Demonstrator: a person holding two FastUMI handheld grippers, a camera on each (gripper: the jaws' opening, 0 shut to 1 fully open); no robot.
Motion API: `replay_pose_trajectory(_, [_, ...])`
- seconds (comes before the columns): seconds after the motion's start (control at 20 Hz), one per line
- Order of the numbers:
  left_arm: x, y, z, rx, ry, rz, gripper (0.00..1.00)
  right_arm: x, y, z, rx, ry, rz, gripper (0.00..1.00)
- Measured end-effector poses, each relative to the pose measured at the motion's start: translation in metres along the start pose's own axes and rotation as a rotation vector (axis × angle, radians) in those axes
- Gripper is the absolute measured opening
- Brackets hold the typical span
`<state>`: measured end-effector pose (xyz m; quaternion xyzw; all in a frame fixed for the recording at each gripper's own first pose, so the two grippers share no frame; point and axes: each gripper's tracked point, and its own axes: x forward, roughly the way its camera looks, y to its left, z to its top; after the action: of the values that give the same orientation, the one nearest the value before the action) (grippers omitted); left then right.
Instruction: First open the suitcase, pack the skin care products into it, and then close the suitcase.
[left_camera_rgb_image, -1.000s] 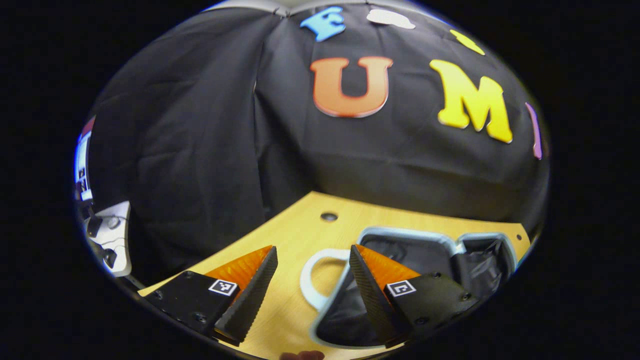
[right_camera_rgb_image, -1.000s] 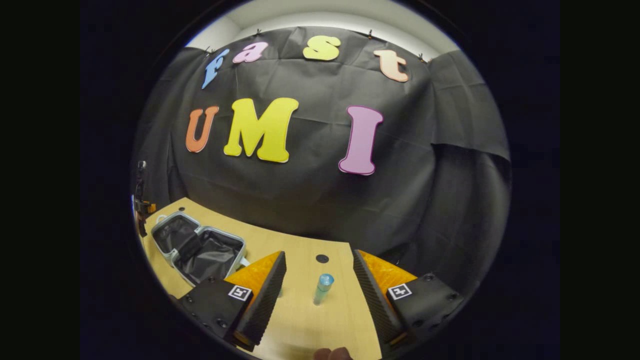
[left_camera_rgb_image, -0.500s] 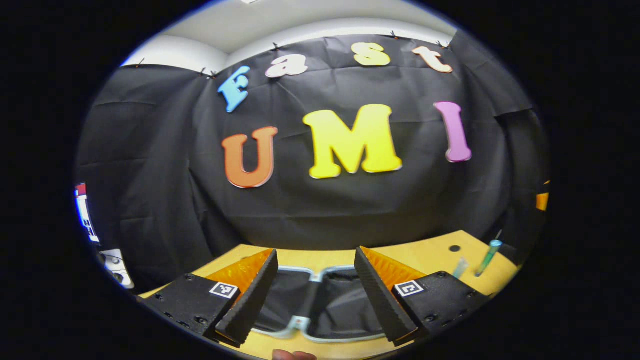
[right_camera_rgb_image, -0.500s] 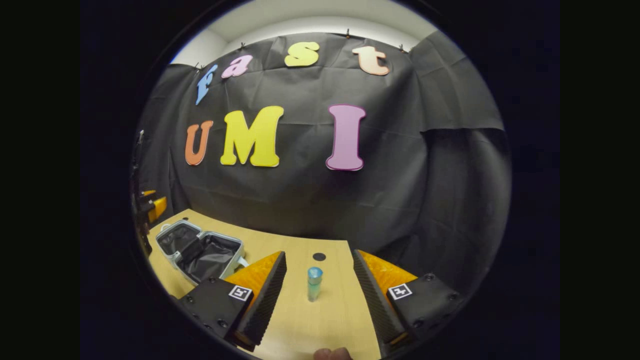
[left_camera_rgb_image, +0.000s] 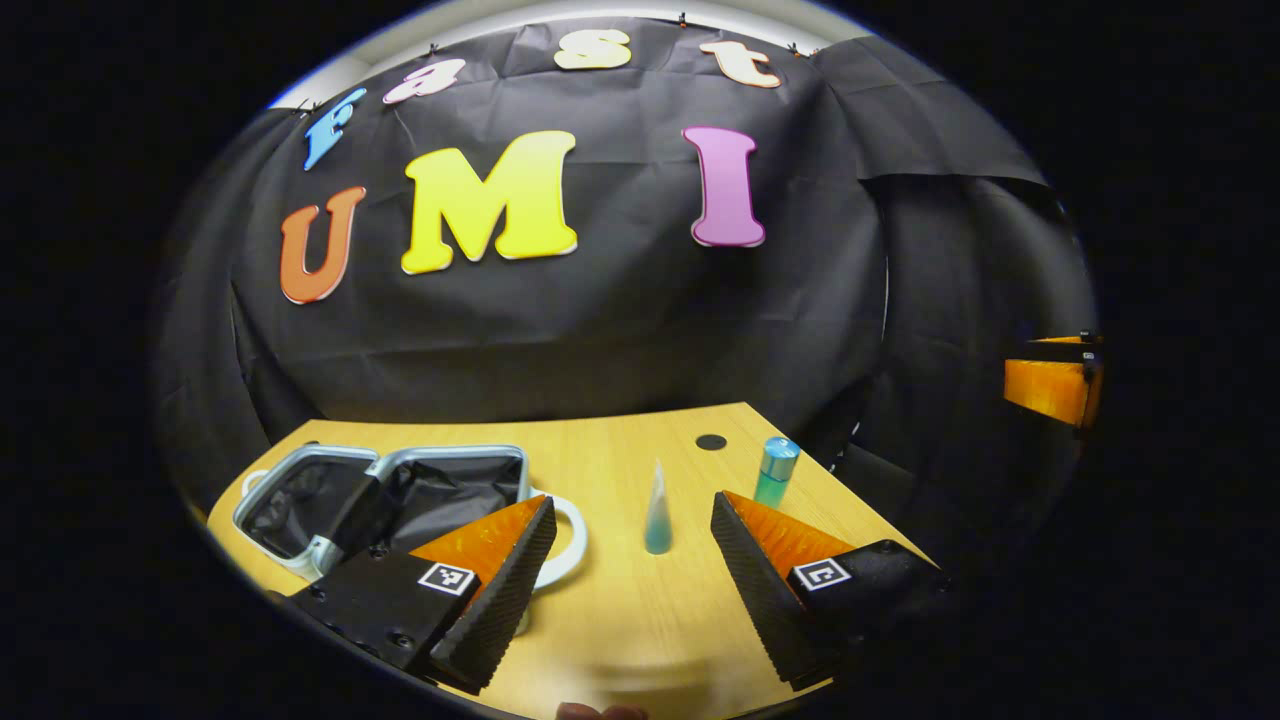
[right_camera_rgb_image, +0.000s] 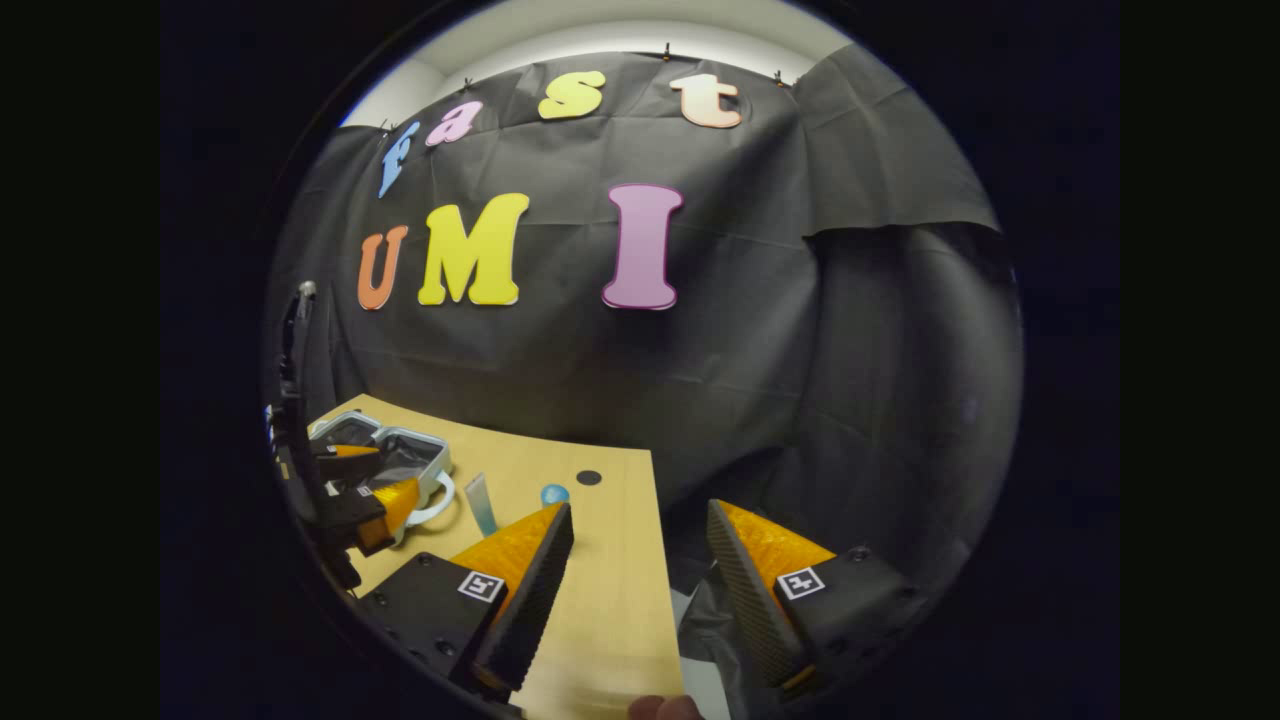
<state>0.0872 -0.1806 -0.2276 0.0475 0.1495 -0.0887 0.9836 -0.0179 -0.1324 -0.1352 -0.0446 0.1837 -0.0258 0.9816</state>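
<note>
**Open suitcase and two products on a wooden surface in a black-draped booth**

The surface (left_camera_rgb_image: 640, 620) is pale yellow wood with a small dark round hole (left_camera_rgb_image: 711, 441) near its far edge. Black cloth (left_camera_rgb_image: 620, 320) hangs behind it as the booth's wall, creased and pinned along the top, with a strip of pale wall or ceiling (right_camera_rgb_image: 600, 40) above it.

The suitcase (left_camera_rgb_image: 385, 495) lies open on the left part of the surface, both halves showing dark lining inside a pale rim, a white handle (left_camera_rgb_image: 565, 530) at its near side. To its right stand a slim cone-shaped tube (left_camera_rgb_image: 657, 510) and, farther back and right near the hole, a teal bottle (left_camera_rgb_image: 775, 470) (both upright, apart from each other and outside the suitcase).

The left gripper (left_camera_rgb_image: 630, 580) hovers over the surface with its jaws spread wide and nothing between them; the tube sits ahead of the gap. The right gripper (right_camera_rgb_image: 640, 590) is likewise wide open and empty, over the surface's right edge. In the right gripper view the left gripper appears at far left beside the suitcase (right_camera_rgb_image: 385, 450), with the tube (right_camera_rgb_image: 480, 505) and bottle (right_camera_rgb_image: 554, 494) nearby.
</note>
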Motion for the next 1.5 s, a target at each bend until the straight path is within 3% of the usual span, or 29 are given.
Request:
replay_pose_trajectory(0.2, [0.038, -0.016, -0.028, -0.010, 0.067, -0.006, 0.99, -0.002, -0.015, -0.022, 0.006, 0.048, -0.010, 0.80])
replay_pose_trajectory(0.6, [0.112, -0.006, -0.078, -0.030, 0.178, 0.036, 0.99, 0.008, -0.034, -0.043, 0.022, 0.108, -0.045, 0.80])
replay_pose_trajectory(0.85, [0.144, -0.002, -0.101, -0.024, 0.225, 0.044, 0.92, 0.012, -0.042, -0.057, 0.030, 0.156, -0.071, 0.80])
replay_pose_trajectory(1.15, [0.161, -0.005, -0.107, -0.028, 0.259, 0.030, 0.71, 0.018, -0.037, -0.055, 0.027, 0.164, -0.070, 0.80])
replay_pose_trajectory(1.3, [0.163, -0.008, -0.107, -0.011, 0.264, 0.020, 0.55, 0.018, -0.035, -0.055, 0.023, 0.165, -0.067, 0.80])
replay_pose_trajectory(1.35, [0.164, -0.008, -0.107, -0.006, 0.273, 0.019, 0.43, 0.018, -0.033, -0.056, 0.019, 0.163, -0.064, 0.80])
replay_pose_trajectory(1.5, [0.154, -0.011, -0.102, -0.069, 0.297, 0.006, 0.40, 0.020, -0.025, -0.061, 0.003, 0.169, -0.033, 0.80])
